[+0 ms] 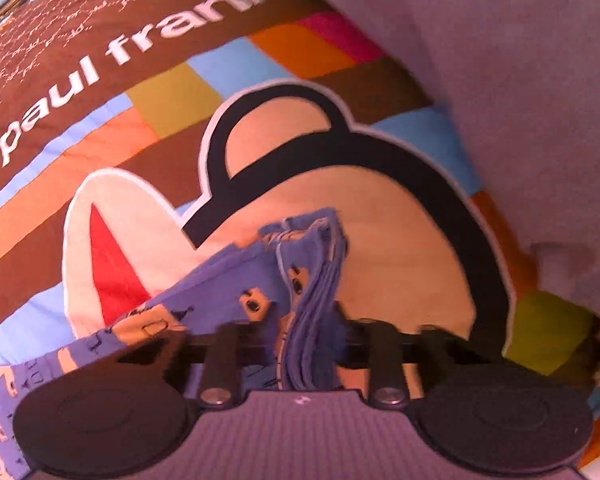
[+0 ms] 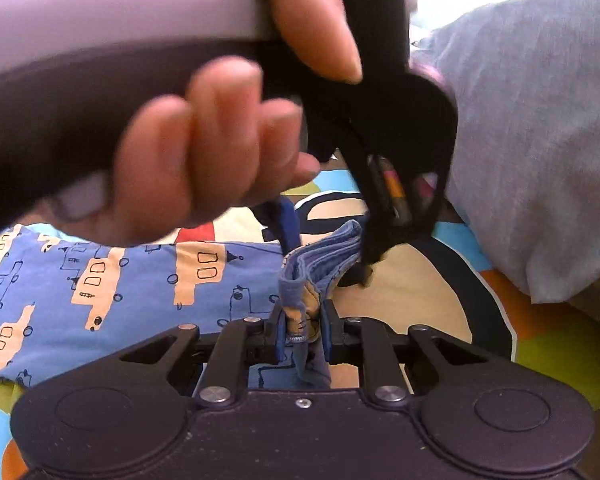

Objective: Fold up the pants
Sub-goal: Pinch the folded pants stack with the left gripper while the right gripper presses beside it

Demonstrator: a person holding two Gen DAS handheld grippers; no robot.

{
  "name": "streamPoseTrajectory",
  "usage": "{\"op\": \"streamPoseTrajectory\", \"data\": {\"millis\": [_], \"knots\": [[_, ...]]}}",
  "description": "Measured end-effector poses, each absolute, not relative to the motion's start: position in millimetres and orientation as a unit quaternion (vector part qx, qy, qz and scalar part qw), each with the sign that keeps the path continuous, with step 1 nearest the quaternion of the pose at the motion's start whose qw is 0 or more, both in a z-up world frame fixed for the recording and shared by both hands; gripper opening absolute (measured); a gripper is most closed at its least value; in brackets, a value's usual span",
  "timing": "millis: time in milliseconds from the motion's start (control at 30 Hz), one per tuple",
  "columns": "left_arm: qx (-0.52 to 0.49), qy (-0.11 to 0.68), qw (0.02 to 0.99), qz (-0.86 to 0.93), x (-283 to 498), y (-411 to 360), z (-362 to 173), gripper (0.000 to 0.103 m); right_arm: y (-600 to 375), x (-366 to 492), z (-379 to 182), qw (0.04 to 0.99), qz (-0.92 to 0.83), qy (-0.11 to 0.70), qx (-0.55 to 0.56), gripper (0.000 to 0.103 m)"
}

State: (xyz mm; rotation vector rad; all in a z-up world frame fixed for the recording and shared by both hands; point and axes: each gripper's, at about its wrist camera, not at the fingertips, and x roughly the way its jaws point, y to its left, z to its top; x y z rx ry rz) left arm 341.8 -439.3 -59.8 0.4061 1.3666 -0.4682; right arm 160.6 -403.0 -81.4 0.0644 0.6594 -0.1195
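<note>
A: So, starting at the tools: what is the right gripper (image 2: 303, 334) doing?

B: It's clamped on the pants (image 2: 140, 280). Its blue-faced pads pinch a bunched, ribbed edge of the blue fabric, which stands up between them in folds and droops a little below the jaws.

A: And the left gripper (image 1: 306, 332)?

B: Also grasping the pants. In its own view a thick gather of blue ribbed cloth runs up between the fingers, though the fingertips themselves are blurred. From the right wrist view you see it from outside, held by the person's left hand (image 2: 220, 140), pointing down, its black tips (image 2: 370, 260) closed on the same ribbed bunch just beyond the right gripper.

A: So both hold one edge?

B: Yes, close together, the left just past the right on that folded band.

A: Where does the rest of the garment lie?

B: It spreads away to the left of both grippers, flat, blue with peach-coloured vehicle prints.

A: On what?

B: A patchwork quilt (image 1: 172, 96) in brown, orange, yellow, light blue and pink, with a big cartoon monkey face and white lettering. The gripped edge sits over the tan face patch, well in from the quilt's edges.

A: Anything further out?

B: A pale grey cloth (image 2: 540, 120) lies rumpled along the quilt's right side.
</note>
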Motion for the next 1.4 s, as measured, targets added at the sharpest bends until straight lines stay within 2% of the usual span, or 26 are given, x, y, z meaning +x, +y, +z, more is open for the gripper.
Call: {"op": "streamPoseTrajectory", "data": {"millis": [133,267,333,433,500,600,767,933,1067,1400], "knots": [[0.163,0.622,0.734,-0.218,340.7,-432.4,-55.3,0.012,-406.1,155.9,-79.3,0.945,-0.058,0.321,0.035,0.021],[0.151,0.621,0.735,-0.226,342.6,-426.7,-49.2,0.011,-409.9,151.7,-79.4,0.946,-0.069,0.314,0.041,0.036],[0.139,0.622,0.736,-0.229,343.6,-421.9,-45.9,0.011,-410.4,151.6,-79.3,0.945,-0.070,0.315,0.044,0.037],[0.127,0.619,0.740,-0.232,342.4,-414.8,-40.1,0.011,-408.8,151.2,-79.1,0.947,-0.060,0.314,0.042,0.032],[0.118,0.616,0.743,-0.233,340.9,-407.5,-34.8,0.011,-401.8,148.5,-73.7,0.951,-0.058,0.303,0.020,0.017],[0.099,0.611,0.750,-0.233,338.3,-392.3,-23.4,0.010,-385.3,142.0,-65.7,0.959,-0.048,0.278,-0.035,0.013],[0.047,0.608,0.760,-0.225,337.4,-352.4,-6.6,0.010,-363.5,133.7,-57.1,0.962,-0.033,0.255,-0.095,0.011],[0.007,0.568,0.787,-0.241,322.3,-306.3,11.8,0.010,-340.6,127.2,-44.3,0.963,-0.013,0.243,-0.119,0.010],[-0.033,0.566,0.792,-0.229,317.4,-263.3,18.9,0.010,-315.1,122.1,-33.3,0.962,0.015,0.238,-0.136,0.010],[-0.107,0.559,0.797,-0.202,308.6,-160.6,-3.7,0.010,-237.5,121.6,-36.9,0.948,0.093,0.242,-0.186,0.010]]}}
